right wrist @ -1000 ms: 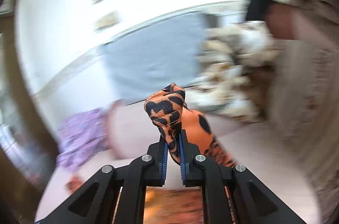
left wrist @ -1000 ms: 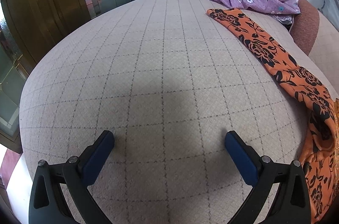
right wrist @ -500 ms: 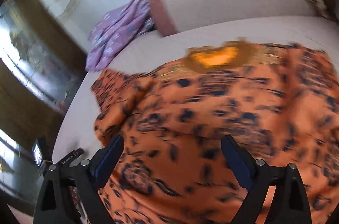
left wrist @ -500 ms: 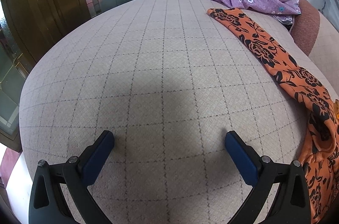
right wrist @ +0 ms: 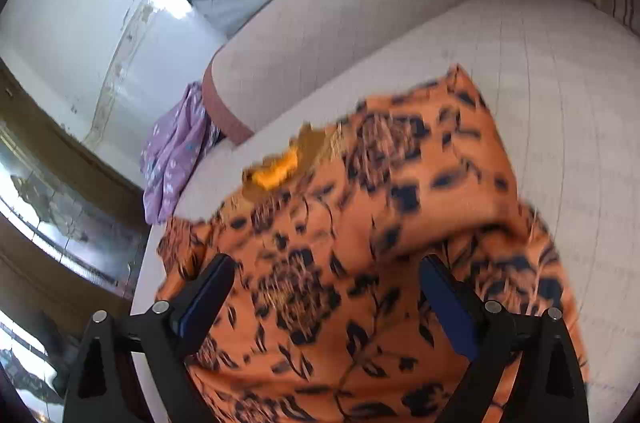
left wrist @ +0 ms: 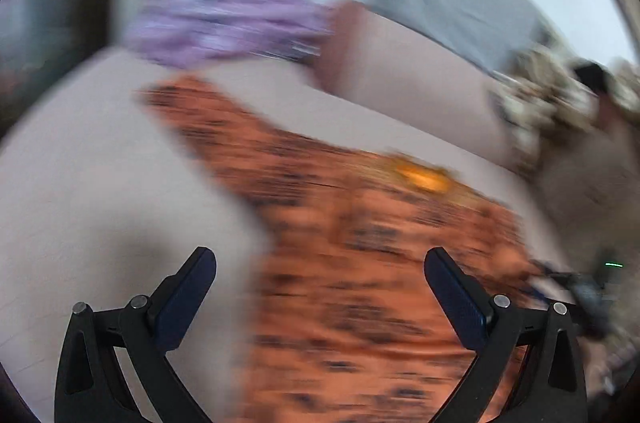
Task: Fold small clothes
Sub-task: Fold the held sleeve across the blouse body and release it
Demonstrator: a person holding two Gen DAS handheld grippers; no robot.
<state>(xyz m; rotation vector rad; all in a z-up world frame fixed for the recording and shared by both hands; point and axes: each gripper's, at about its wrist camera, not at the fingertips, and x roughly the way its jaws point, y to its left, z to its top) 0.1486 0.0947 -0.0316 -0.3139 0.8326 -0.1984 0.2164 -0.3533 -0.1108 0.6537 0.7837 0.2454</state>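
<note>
Here the orange garment [right wrist: 340, 255] lies flat below the spread, empty right gripper [right wrist: 326, 299].

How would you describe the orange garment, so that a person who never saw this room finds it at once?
Look at the wide pinkish-beige sofa seat with thin grid lines. Spread across its middle lies the orange garment with black flower print, its yellow-gold neckline toward the backrest. Its only cloth neighbour on the seat, the crumpled purple garment with small white flowers, sits bunched at the far end.

Soft daylight filled both fisheye views; motion blur smeared the left wrist picture, while glare struck the wall [right wrist: 166, 1] at ten o'clock in the right.
</note>
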